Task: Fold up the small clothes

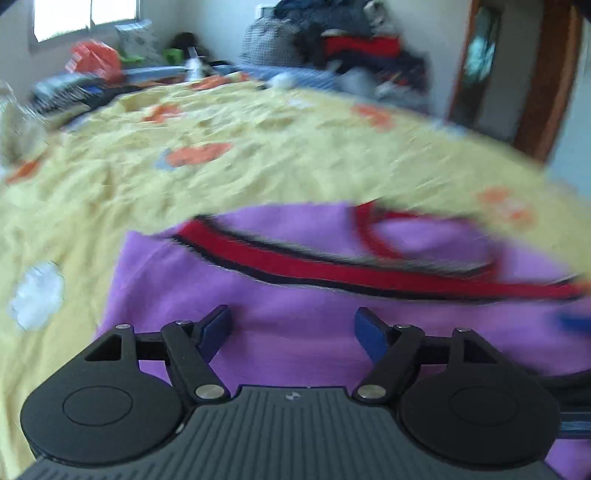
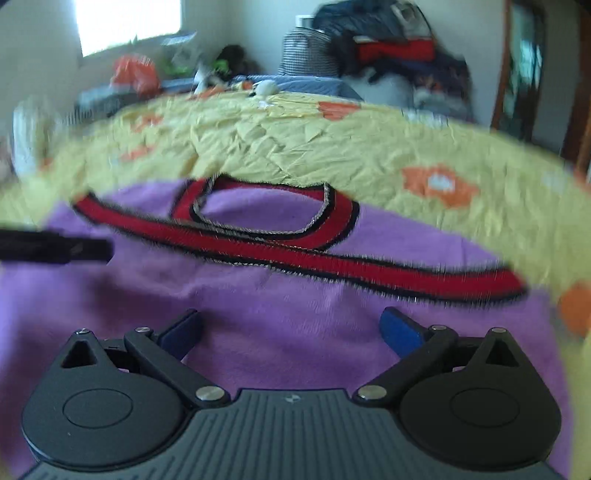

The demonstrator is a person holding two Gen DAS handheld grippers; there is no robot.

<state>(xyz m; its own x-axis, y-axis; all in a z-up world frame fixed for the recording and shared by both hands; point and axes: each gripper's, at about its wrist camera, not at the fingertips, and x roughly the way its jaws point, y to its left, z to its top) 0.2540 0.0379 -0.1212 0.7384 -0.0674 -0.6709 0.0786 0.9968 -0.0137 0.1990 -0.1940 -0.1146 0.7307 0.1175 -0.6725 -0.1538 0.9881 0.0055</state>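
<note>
**mossy_k:** Purple fleecy garment, red trim edged in black running across it and looping round the neck opening. It's lying flat on a yellow bedspread with orange and white patches. Both wrist views are motion-smeared, so the fine detail is mush.

**dropstitch:** What are the grippers doing, though?

**mossy_k:** Left gripper has its blue fingers spread wide with nothing between them, just purple fabric showing in the gap. Right gripper is the same deal, jaws wide apart over the garment, the red trim just ahead of it. Can't tell if the tips are actually touching the cloth or sitting above it.

**dropstitch:** What's the black bar at the left edge of the right view?

**mossy_k:** Too blurred to tell. It sits over the purple, near the end of the trim.

**dropstitch:** Background?

**mossy_k:** Heap of dark clothes at the far side of the bed, bright window on the left, wooden door frame on the right.
</note>
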